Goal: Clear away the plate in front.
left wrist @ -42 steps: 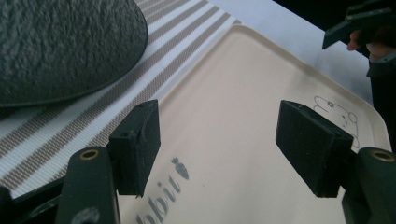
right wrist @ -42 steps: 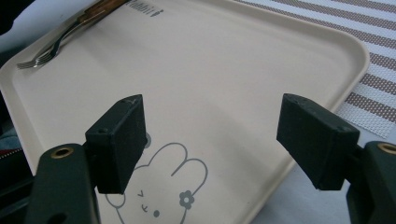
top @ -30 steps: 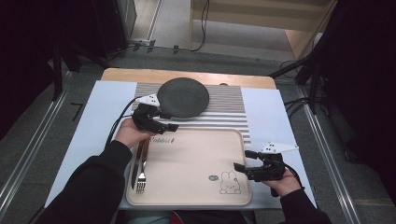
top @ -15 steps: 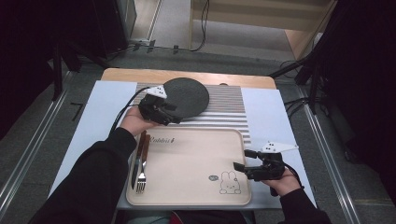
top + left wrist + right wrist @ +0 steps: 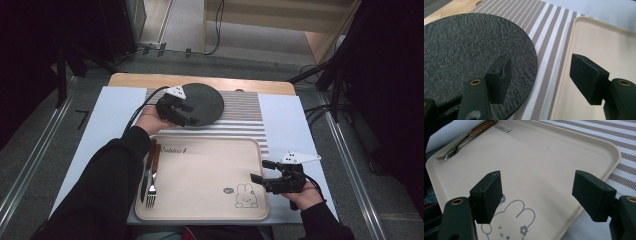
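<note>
My left gripper [image 5: 192, 116] hangs over the near left edge of the round black slate plate [image 5: 202, 102], its jaws spread wide with nothing between them. In the left gripper view, one jaw stands over the plate's rough dark surface and the other over the far rim of the beige tray [image 5: 604, 50], with the plate's edge and a strip of the striped placemat [image 5: 551, 45] showing in the gap. Whether the left jaw touches the plate I cannot tell.

The plate lies flat on the striped placemat at the far side of the table, left of the middle, just beyond the tray [image 5: 200, 175]. The plate and tray are close, yet a band of the placemat shows between them.

My right gripper [image 5: 261, 172] rests at the right edge of the tray, near its near right corner, jaws likewise wide and holding nothing. In the right gripper view the jaws frame the tray's bare surface, with the printed rabbit [image 5: 506, 220] low between them.

A fork [image 5: 151, 187] with a wooden handle lies along the tray's left side, tines toward me, beside a second wooden-handled piece of cutlery [image 5: 146, 175]. The placemat lies on a pale blue sheet [image 5: 295, 130] covering the wooden table [image 5: 150, 80].
</note>
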### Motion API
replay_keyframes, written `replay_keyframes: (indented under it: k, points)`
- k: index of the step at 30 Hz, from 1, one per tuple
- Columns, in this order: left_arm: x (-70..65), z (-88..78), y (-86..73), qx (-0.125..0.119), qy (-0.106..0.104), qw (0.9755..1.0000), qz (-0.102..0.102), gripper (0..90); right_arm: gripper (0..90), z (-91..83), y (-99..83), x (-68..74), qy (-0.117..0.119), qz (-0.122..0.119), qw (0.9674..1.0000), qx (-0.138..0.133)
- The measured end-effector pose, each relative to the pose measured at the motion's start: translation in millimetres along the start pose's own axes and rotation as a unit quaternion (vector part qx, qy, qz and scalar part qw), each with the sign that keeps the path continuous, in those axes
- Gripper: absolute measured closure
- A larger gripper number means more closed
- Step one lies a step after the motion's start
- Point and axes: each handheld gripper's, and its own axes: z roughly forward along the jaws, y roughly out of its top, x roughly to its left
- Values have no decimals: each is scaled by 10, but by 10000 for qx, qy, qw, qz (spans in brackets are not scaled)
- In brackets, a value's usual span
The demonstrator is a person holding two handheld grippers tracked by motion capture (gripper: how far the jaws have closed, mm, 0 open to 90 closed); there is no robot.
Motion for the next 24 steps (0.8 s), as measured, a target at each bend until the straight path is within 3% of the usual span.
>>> replay_keyframes:
  k: [6, 9, 12, 17, 19, 24]
  points:
    - [12, 110, 41, 78, 109, 9996, 268, 348, 225, -13, -2, -2, 17, 20, 10000, -2]
    - [-21, 142, 35, 153, 197, 9980, 585, 348, 225, -17, -6, -5, 7, 19, 10000, -11]
    - [-72, 179, 24, 353, 411, 9937, 981, 359, 225, -20, -8, -11, -4, 14, 10000, -19]
    - [-148, 225, -13, 562, 740, 9853, 1433, 374, 225, -22, -5, -6, -7, -6, 10000, -10]
    - [-182, 242, -42, 520, 899, 9822, 1567, 377, 225, -22, -5, -7, -12, -9, 10000, -16]
    - [-240, 279, -110, 398, 1137, 9771, 1752, 388, 224, -24, -6, -12, -43, 6, 10000, -27]
